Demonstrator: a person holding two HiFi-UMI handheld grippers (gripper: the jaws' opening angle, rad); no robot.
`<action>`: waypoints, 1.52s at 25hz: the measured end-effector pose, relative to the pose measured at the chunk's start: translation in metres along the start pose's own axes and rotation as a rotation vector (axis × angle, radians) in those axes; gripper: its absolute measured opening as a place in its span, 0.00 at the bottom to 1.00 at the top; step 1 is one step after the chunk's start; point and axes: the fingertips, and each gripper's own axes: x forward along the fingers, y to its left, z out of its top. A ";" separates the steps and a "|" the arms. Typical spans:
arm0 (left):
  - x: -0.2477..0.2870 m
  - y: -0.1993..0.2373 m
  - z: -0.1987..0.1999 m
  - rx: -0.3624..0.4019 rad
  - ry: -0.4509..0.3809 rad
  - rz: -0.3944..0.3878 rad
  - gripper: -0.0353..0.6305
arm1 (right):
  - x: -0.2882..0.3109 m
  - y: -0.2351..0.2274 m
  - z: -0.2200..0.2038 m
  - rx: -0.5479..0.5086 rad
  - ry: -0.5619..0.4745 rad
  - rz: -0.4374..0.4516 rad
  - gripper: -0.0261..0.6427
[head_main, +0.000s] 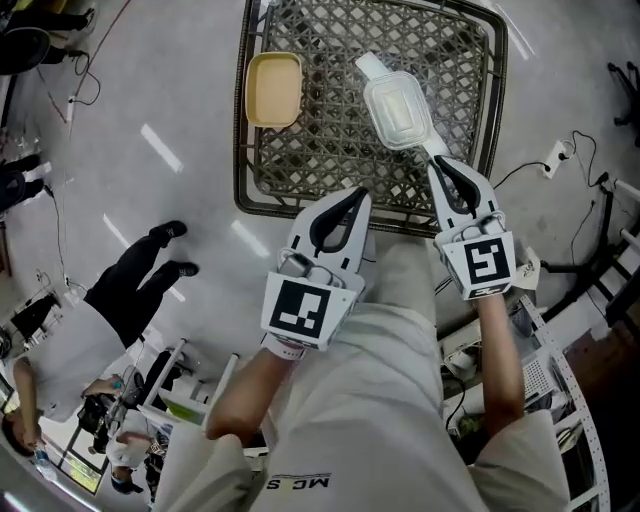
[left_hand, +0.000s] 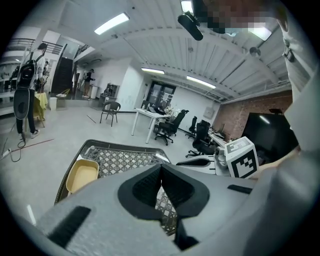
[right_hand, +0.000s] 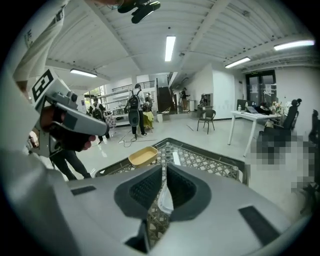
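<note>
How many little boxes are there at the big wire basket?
2. The yellow box lies in the basket at its left; the clear box is toward its right, pinched by the right gripper. None seems hidden.

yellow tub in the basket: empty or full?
Empty: head view shows the yellow tub with a bare bottom, nothing inside, in the mesh basket.

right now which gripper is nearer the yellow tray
Left. The left gripper is at the basket's near rim, short of the yellow tray; the right gripper, farther right, grips the clear container.
</note>
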 end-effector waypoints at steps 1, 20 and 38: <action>0.003 0.003 -0.004 -0.003 0.004 0.004 0.09 | 0.006 0.002 -0.003 -0.018 0.008 0.020 0.08; 0.030 0.034 -0.060 0.002 0.060 0.033 0.09 | 0.075 0.012 -0.105 -0.531 0.280 0.309 0.20; 0.025 0.032 -0.049 -0.024 0.037 0.041 0.09 | 0.111 0.016 -0.171 -0.879 0.456 0.589 0.22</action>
